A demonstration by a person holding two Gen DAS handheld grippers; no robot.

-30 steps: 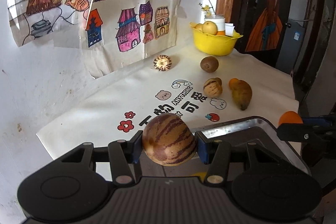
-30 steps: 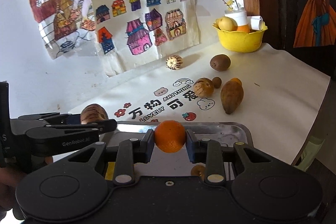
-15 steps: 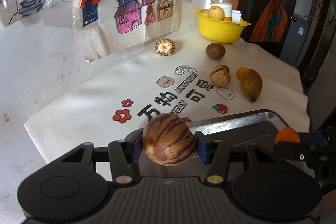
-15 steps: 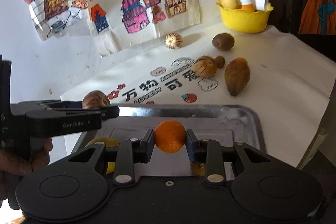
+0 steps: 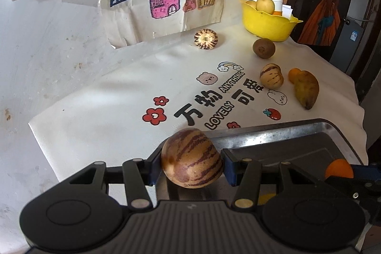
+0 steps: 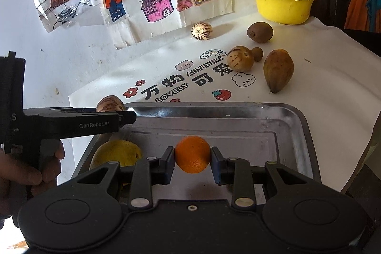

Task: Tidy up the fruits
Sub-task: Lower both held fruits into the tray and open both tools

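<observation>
The left tongs grip a striped melon at the near left corner of the metal tray, while the right tongs clench an orange above the tray's floor on the worktop.

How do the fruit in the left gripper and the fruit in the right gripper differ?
The striped melon in the left gripper is tan with purple stripes; the orange in the right gripper is plain orange. The melon looks larger. It hangs at the metal tray's edge, the orange over its middle. Both are round and clamped.
</observation>
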